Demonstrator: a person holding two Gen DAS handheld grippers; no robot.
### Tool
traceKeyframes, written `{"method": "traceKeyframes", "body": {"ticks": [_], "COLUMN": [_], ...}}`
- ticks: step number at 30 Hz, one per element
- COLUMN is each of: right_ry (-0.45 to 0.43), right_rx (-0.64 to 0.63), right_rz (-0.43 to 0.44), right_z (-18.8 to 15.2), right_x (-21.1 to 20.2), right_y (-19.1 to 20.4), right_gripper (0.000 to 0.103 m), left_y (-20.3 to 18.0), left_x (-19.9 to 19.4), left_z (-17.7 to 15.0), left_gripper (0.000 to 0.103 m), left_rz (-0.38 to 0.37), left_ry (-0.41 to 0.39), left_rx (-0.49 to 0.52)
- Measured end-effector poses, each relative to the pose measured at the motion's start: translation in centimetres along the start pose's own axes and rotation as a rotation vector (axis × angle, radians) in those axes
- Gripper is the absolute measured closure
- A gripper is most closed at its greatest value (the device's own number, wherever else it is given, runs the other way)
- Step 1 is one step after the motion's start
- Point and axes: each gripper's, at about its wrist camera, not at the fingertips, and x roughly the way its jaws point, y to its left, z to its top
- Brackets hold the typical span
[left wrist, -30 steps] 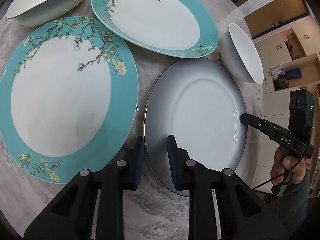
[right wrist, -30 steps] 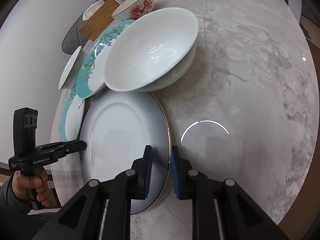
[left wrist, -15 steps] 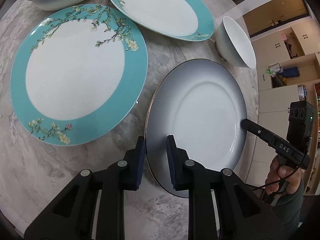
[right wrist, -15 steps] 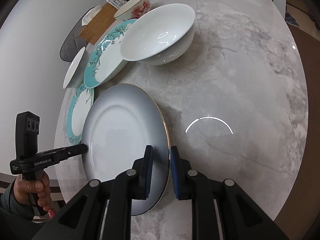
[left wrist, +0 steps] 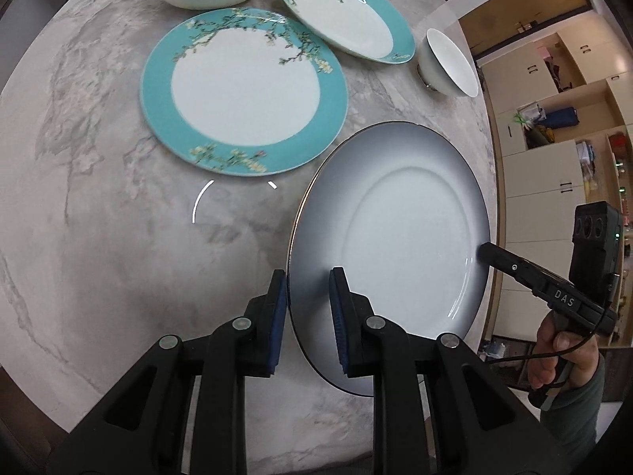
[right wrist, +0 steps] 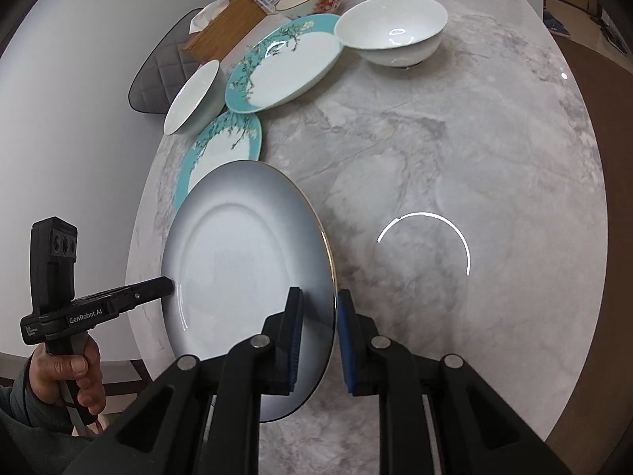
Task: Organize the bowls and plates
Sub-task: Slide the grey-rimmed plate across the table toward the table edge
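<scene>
The round grey-to-white gradient plate (left wrist: 399, 237) has a thin gold rim; two turquoise-banded plates (left wrist: 241, 95) show blossom branches; the marble table (right wrist: 455, 150) is grey-veined

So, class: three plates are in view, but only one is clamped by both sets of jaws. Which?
The grey-white plate with the gold rim, gripped at opposite edges. The two turquoise blossom plates lie untouched on the marble table.
</scene>
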Motion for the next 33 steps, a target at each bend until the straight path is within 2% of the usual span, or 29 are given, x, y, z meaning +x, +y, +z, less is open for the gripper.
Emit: {"method": "traceKeyframes", "body": {"ticks": [8,13,22,30,33], "right_ry": [0.018,0.017,0.016,0.011,0.015], "right_rx": [0.099,0.142,0.164,0.163,0.144], "right_rz": [-0.009,-0.036,-0.077,-0.082,-0.092], "right_z": [-6.6,-8.7,-9.2,-8.9,-8.9], "right_x": [4.6,6.5,7.6,8.2,8.1], "right_y": [5.1,5.9,4.8,4.4,4.6], "right_gripper": [0.084,0.084,0.081,0.080,0.076], "left_y": [7.5,9.4,8.6,8.4,8.6], "left_x": [-1.3,0.1,2.9,4.1,4.1], "left_z": [-4.2,-4.3,-3.8,-3.8,-3.6], "left_gripper": [0.084,0.083,0.084,0.083,0.081], "left_rz": [0.034,0.056,0.058,0.056,0.045], "left_ry": [0.045,0.048,0.068,0.074,0.076], "left_rx": [0.058,0.123,0.160,0.128,0.107]}}
